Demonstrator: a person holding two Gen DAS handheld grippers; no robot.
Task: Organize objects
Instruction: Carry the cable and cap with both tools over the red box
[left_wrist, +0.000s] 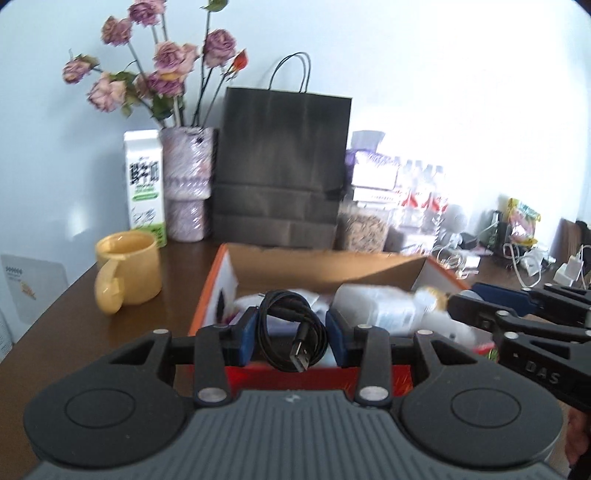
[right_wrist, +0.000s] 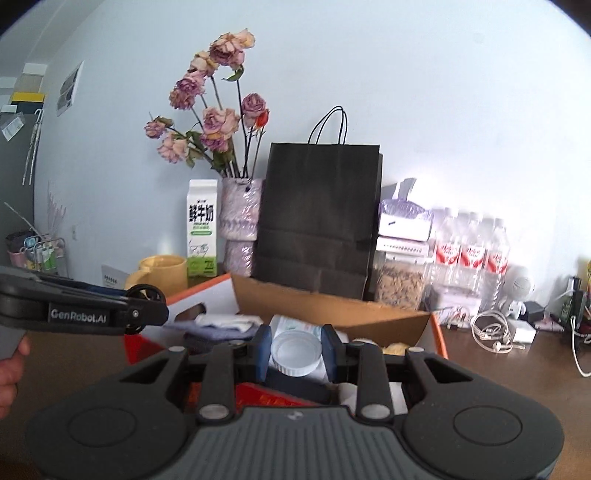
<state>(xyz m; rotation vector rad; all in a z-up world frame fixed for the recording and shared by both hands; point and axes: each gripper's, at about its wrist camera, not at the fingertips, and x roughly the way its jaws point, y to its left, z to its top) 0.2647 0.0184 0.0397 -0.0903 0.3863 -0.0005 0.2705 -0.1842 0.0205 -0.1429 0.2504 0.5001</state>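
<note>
A coiled black USB cable (left_wrist: 301, 354) sits between the blue pads of my left gripper (left_wrist: 291, 334), which is shut on it and holds it above an open cardboard box (left_wrist: 325, 264) with orange edges. My right gripper (right_wrist: 296, 354) is shut on a white plastic bottle (right_wrist: 295, 343), its cap towards the camera, also above the box (right_wrist: 332, 306). In the left wrist view the right gripper (left_wrist: 465, 299) comes in from the right with the blurred bottle (left_wrist: 373, 306). In the right wrist view the left gripper (right_wrist: 146, 302) reaches in from the left. Cloth and other items lie in the box.
On the brown table behind the box stand a yellow mug (left_wrist: 129, 273), a milk carton (left_wrist: 146, 184), a vase of dried roses (left_wrist: 188, 184), a black paper bag (left_wrist: 280, 166), a jar of grains (left_wrist: 364, 229) and water bottles (left_wrist: 421, 188). Chargers and cables (left_wrist: 528, 262) lie at the right.
</note>
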